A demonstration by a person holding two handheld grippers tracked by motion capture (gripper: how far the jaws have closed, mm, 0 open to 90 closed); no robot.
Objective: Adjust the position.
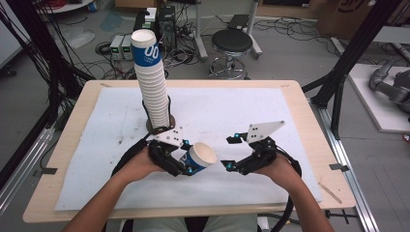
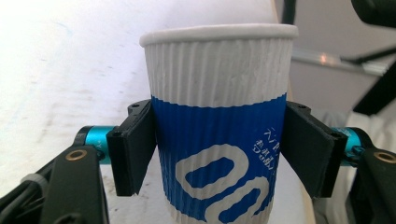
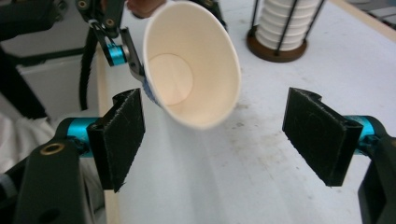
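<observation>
1. High view: the left gripper (image 1: 189, 165) sits just left of centre in the lower half of the frame and clamps a blue-and-white paper cup (image 1: 199, 157) by its blue lower band. The cup lies tipped over, its long axis running roughly level from left to right, mouth facing right towards the right gripper (image 1: 232, 152). That gripper stands just right of the cup, apart from it, jaws spread wide with nothing between them. Above the left gripper, at upper left of centre, a tall stack of cups (image 1: 151, 79) rises from a round wire holder (image 1: 160, 123) on the white mat (image 1: 241, 111). The cup's base is hidden behind the left gripper's body.

2. Left gripper view: the cup (image 2: 219, 126) fills the centre, both black pads (image 2: 135, 149) pressed flat against its blue band on either side. Its rim points to the top of the frame; its base is cut off at the bottom edge.

3. Right gripper view: the cup (image 3: 191, 70) hangs in the upper centre, open mouth turned towards the camera and slightly down, pale inside and round bottom visible. It lies beyond and above the wide-apart jaws, touching neither. The left gripper (image 3: 122, 53) pinches it at upper left. The cup stack (image 3: 287, 21) is cut off by the top edge.
</observation>
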